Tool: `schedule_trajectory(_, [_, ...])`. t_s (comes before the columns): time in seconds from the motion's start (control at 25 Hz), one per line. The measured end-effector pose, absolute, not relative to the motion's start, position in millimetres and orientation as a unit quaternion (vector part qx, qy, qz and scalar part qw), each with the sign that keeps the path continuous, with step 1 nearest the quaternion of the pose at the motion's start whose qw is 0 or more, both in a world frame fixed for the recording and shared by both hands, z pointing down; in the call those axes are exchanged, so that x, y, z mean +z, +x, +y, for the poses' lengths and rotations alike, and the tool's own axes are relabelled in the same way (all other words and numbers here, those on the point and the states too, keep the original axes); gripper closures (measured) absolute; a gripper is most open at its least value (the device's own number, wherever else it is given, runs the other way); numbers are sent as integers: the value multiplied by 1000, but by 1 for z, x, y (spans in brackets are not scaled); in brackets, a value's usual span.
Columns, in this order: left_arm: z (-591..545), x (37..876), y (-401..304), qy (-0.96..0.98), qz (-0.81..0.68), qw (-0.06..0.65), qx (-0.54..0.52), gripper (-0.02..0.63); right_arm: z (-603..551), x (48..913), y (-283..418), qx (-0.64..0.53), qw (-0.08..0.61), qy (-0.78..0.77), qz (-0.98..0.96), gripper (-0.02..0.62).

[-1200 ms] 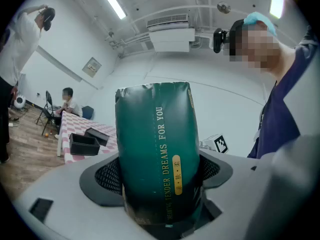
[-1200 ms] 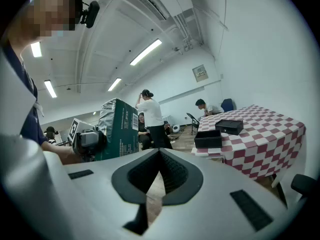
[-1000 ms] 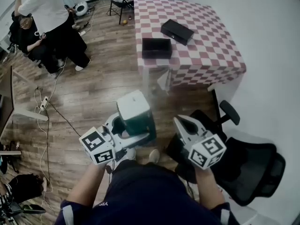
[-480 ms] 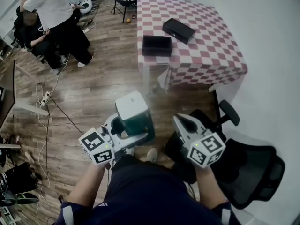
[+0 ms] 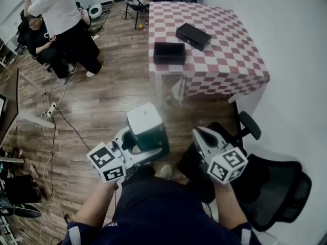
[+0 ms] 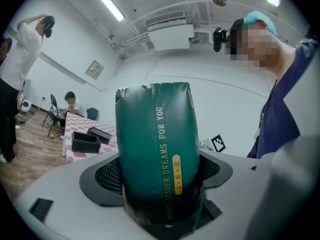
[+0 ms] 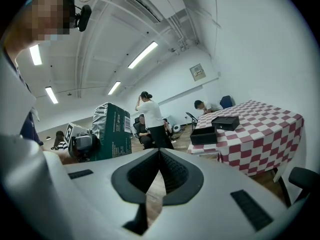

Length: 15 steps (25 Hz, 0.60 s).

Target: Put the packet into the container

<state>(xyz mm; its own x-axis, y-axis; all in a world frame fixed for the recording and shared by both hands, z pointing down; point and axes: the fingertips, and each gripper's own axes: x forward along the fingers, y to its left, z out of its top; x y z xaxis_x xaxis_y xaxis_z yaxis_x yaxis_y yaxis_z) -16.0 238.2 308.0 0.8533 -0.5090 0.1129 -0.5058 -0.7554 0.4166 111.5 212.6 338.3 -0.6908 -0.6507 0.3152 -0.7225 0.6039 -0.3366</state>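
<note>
The left tongs [image 5: 140, 147] are held low in front of the person's body, angled toward the far right, and are clamped on the base of the dark green packet [image 5: 145, 126], which stands up from them. The right tongs [image 5: 202, 136] sit level just to the right, pointing far, their jaws pressed together with nothing between them. Both hang over the wooden floor [image 5: 102, 106], well short of the checked bench [image 5: 230, 60]. On the bench sits the open black container [image 5: 169, 52], with a second black box [image 5: 193, 35], perhaps its lid, beside it.
</note>
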Motion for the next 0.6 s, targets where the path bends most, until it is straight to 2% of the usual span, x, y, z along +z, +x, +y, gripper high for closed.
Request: schedule_trajectory(0.6, [134,337,-33,937,-254,238,0,161,120,363,99,243,96,400,-879,578])
